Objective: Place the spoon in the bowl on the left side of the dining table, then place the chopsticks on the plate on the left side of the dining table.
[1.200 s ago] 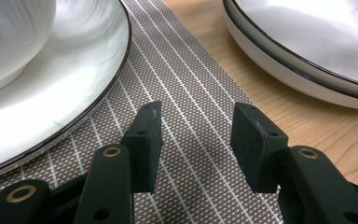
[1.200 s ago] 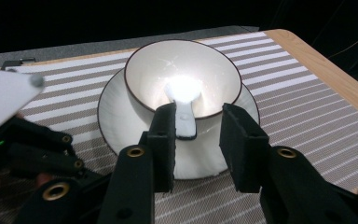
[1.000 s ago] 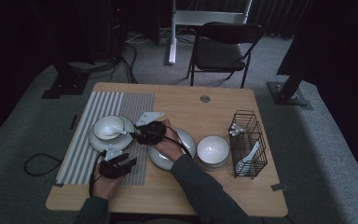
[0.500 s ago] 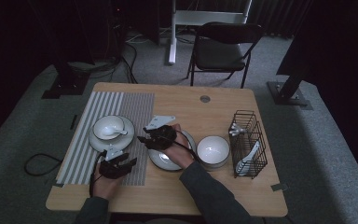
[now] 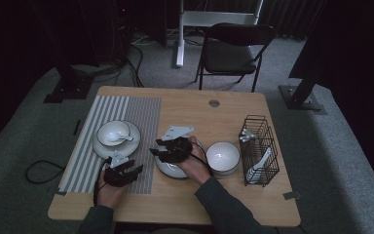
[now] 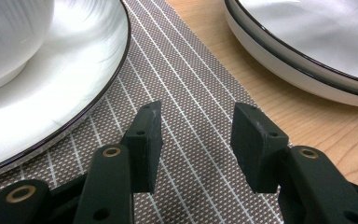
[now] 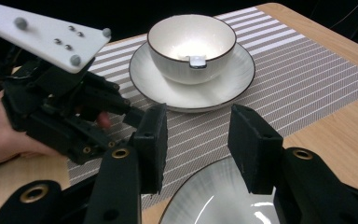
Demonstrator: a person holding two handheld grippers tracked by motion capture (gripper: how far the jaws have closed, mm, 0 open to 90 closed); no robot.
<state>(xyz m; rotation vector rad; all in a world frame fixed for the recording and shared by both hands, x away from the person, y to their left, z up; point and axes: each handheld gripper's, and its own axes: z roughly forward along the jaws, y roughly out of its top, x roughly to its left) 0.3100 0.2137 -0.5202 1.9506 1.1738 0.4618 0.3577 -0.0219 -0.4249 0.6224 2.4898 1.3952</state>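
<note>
Item: empty plate (image 5: 171,168), white with a dark rim, on the bare wood of the counter (image 5: 233,204), just off the right edge of the striped mat (image 5: 141,117). This is the piece my right hand is working over.

Right fingers (image 5: 168,150): above the plate's rim at its 11 o'clock, pointing toward the mat. Spread, and they have just been opening wider; nothing is between them. In the right gripper view the plate (image 7: 219,205) sits directly below and in front of the right fingers (image 7: 196,135), its near rim running across under the gap. The pads do not touch it.

Left fingers (image 5: 125,171): resting low over the mat, at 9 o'clock from the plate. Spread, empty. In the left gripper view the left fingers (image 6: 196,140) aim along the mat's stripes, with the plate (image 6: 307,51) at 1 o'clock and the saucer (image 6: 51,98) at 11 o'clock.

Already placed: saucer (image 5: 126,141) with bowl (image 5: 113,133) and spoon (image 5: 125,138), on the mat at 10 o'clock from the plate.

Elsewhere: second bowl (image 5: 222,157) at the plate's 3 o'clock, just beside it; wire basket (image 5: 258,146) farther right.

Deciding relation: the plate is round, so no long axis governs. The right fingers are nearer and lie over its mat-side rim; my judgement is that a grasp there would need them lower, straddling the rim.
</note>
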